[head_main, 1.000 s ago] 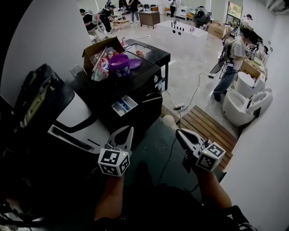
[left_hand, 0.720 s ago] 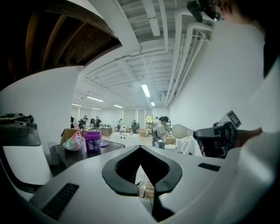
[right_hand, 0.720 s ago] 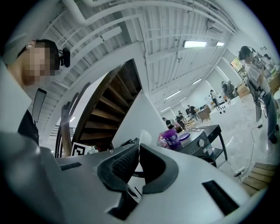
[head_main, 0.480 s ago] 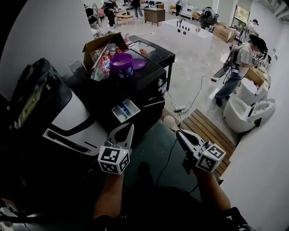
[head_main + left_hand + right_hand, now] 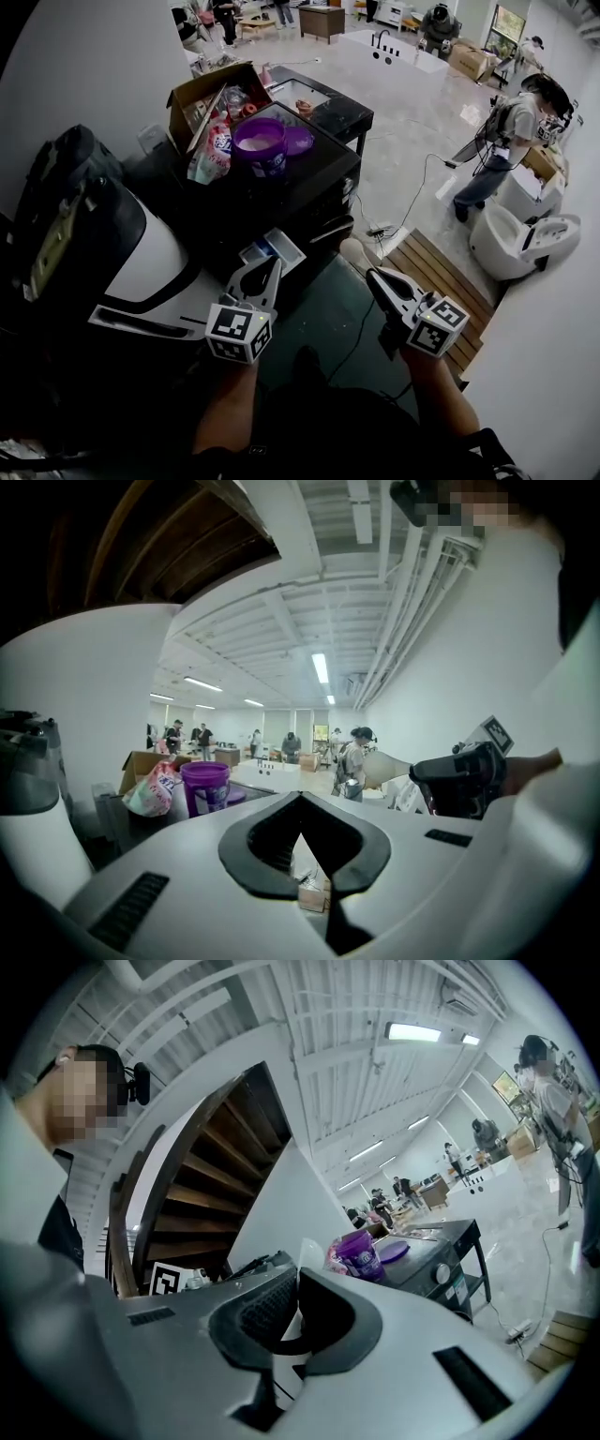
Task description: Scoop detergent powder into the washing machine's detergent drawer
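Both grippers hold nothing, jaws together: left gripper (image 5: 266,269), right gripper (image 5: 373,277). Open detergent drawer (image 5: 278,247) sits just beyond left gripper's tips. Purple detergent tub (image 5: 260,142) stands well apart on washing machine (image 5: 323,173).

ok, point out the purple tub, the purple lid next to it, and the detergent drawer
purple tub (image 5: 262,159), head view, on its front wall.
purple lid (image 5: 299,141), head view, on its top face.
detergent drawer (image 5: 284,246), head view, on the right part of the pulled-out tray.

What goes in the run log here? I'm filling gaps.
pre-scoop | left gripper shut, empty | right gripper shut, empty | detergent drawer open | purple tub open
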`<control>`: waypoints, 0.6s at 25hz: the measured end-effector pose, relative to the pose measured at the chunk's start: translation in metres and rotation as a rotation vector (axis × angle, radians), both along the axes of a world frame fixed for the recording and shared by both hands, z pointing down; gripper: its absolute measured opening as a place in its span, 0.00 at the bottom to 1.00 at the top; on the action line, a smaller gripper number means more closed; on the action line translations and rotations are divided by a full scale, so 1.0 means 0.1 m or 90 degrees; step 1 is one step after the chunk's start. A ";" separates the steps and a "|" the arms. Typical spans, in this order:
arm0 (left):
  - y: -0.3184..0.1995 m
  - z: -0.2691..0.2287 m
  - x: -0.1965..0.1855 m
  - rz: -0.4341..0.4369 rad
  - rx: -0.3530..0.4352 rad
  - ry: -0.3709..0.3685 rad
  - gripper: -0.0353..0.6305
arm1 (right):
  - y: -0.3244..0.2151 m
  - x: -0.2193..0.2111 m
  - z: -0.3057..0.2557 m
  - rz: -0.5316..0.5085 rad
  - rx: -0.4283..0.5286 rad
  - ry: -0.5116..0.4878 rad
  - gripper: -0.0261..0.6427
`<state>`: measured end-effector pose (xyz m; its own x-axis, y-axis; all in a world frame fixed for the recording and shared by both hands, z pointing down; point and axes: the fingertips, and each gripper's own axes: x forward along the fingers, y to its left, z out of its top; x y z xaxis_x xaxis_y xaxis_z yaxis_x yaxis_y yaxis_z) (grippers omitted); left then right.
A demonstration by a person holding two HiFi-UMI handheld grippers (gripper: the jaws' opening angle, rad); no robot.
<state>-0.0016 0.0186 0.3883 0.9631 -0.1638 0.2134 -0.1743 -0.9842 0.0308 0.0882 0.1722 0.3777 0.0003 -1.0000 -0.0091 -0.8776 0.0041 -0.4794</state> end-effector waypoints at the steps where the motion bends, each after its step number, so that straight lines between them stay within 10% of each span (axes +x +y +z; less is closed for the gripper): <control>1: -0.12 0.02 0.03 -0.002 -0.004 -0.001 0.06 | -0.12 0.03 0.00 -0.002 -0.003 0.000 0.07; 15: -1.22 -0.03 0.05 -0.007 -0.024 0.039 0.06 | -1.27 0.10 -0.17 -0.013 -0.029 0.046 0.07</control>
